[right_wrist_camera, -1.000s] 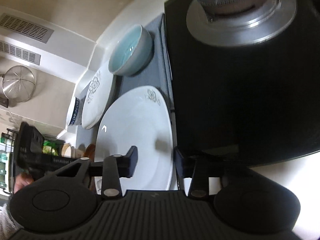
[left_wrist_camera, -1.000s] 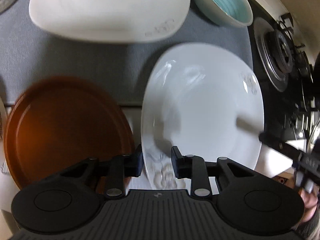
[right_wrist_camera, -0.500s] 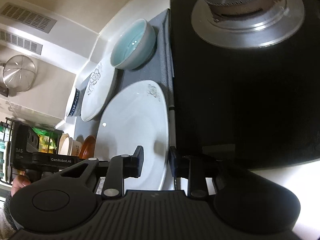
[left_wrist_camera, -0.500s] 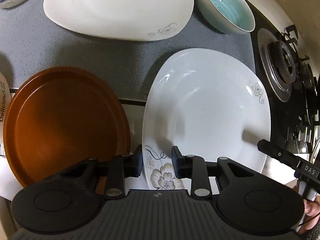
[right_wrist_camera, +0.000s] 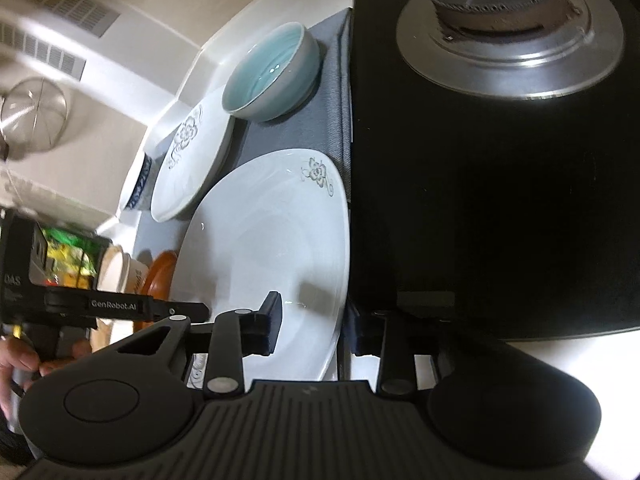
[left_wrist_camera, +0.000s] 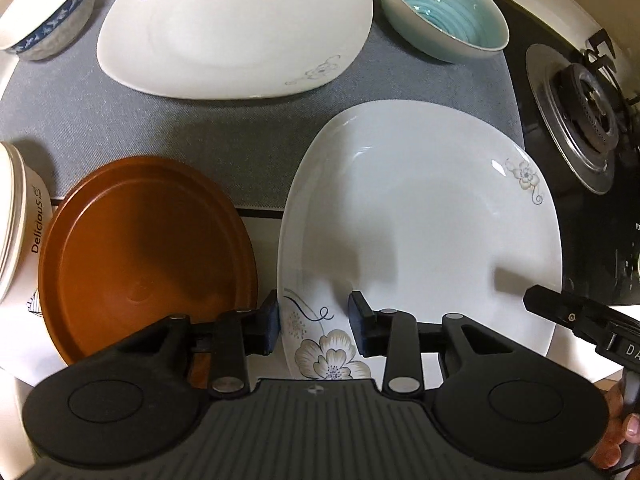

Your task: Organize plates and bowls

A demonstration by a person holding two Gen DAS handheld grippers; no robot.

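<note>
A large white plate (left_wrist_camera: 420, 220) with flower prints lies half on the grey mat (left_wrist_camera: 80, 112), half on the white counter. My left gripper (left_wrist_camera: 316, 328) points steeply down over its near flowered rim. The rim sits between the jaws, which are opening and do not press it. My right gripper (right_wrist_camera: 314, 324) straddles the same plate (right_wrist_camera: 272, 240) at its edge beside the hob; its jaws are opening too, with the pads off the rim. One right fingertip (left_wrist_camera: 552, 308) shows at the plate's right side.
A second flowered white plate (left_wrist_camera: 236, 28), a teal bowl (left_wrist_camera: 444, 16) and a blue-patterned bowl (left_wrist_camera: 44, 20) sit farther back on the mat. A brown plate (left_wrist_camera: 144, 252) and cream paper bowls (left_wrist_camera: 20, 220) lie left. The black gas hob (left_wrist_camera: 580, 112) borders the right.
The left gripper has pulled back, so more of the far dishes shows. Both pairs of jaws stand wider than half a second ago. The plate's blur has gone.
</note>
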